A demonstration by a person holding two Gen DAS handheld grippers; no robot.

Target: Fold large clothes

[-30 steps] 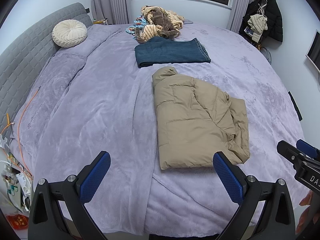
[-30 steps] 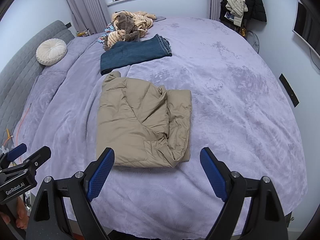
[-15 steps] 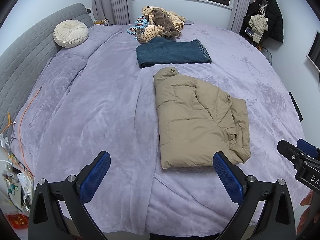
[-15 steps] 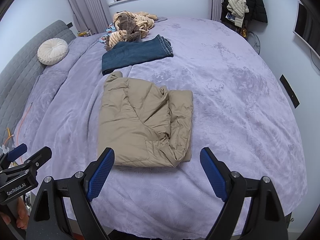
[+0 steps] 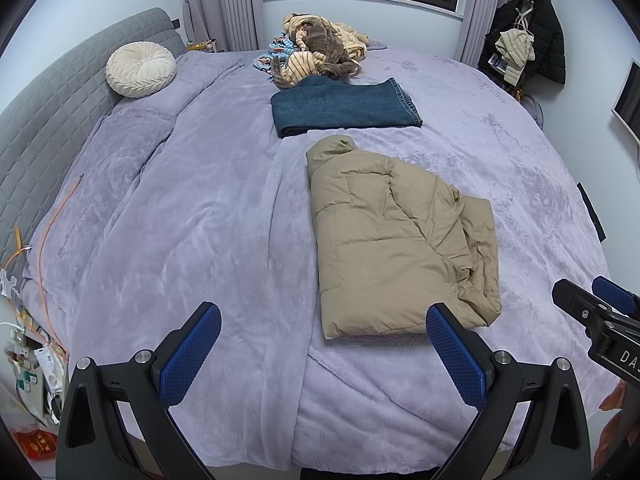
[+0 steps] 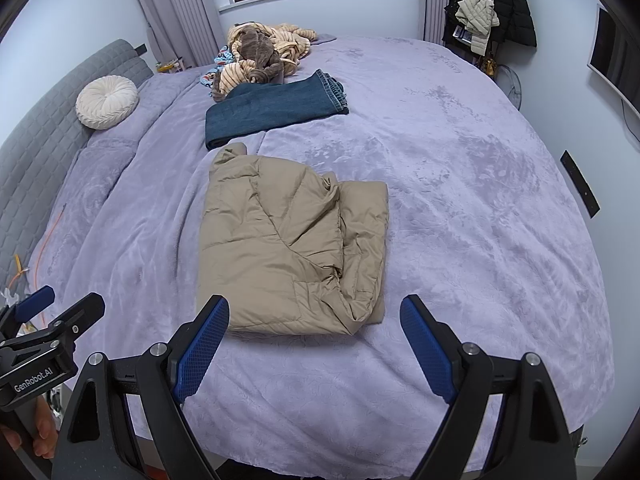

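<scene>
A tan puffer jacket [image 5: 396, 240] [image 6: 292, 248] lies folded into a rough rectangle on the lilac bed cover [image 5: 192, 216] [image 6: 480, 216]. Beyond it lie folded dark jeans [image 5: 344, 106] [image 6: 272, 110]. My left gripper [image 5: 324, 336] hangs open above the near edge of the bed, its right pad just short of the jacket's near corner, nothing between its fingers. My right gripper [image 6: 314, 330] is open too, straddling the jacket's near edge from above without touching it. Each gripper shows at the side of the other's view.
A heap of unfolded clothes [image 5: 320, 52] [image 6: 264, 52] sits at the far side under the window. A round cream cushion [image 5: 140, 64] rests by the grey headboard [image 5: 52, 112]. Coats hang on a rack [image 5: 528, 28] at the far right. Cables and clutter [image 5: 28, 344] lie left of the bed.
None beyond a slight drift of both views; the jacket, jeans and both grippers stay where they were, jaws still wide.
</scene>
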